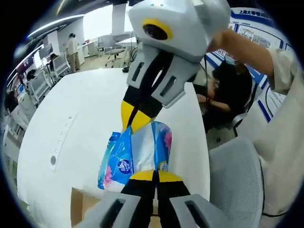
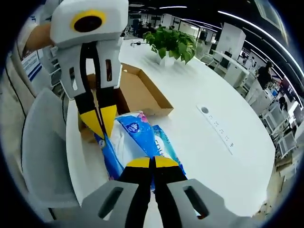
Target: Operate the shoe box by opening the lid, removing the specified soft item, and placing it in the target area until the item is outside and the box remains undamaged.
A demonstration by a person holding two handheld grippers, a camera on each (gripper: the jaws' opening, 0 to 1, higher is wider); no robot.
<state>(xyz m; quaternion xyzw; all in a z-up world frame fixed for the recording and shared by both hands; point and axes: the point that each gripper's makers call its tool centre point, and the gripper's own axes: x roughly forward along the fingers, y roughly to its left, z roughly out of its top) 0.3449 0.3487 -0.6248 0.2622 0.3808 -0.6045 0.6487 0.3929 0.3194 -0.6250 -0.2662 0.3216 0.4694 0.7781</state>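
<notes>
**Tissue pack pinched from both ends**

Left gripper (image 1: 154,175) rising from below, yellow-tipped jaws closed onto near end of blue tissue pack (image 1: 135,154). Right gripper (image 1: 135,122) reaching down from above, yellow tips pinched on pack's far end. Pack stretched between the two, over white table (image 1: 85,114). Brown cardboard of shoe box (image 1: 83,206) just left of own jaws, low down. Flush power strip (image 1: 61,140) in tabletop, well left. Grey chair back (image 1: 235,175) to right. Seated person (image 1: 232,88) beyond table, upper right; sleeve (image 1: 285,133) at far right.
</notes>
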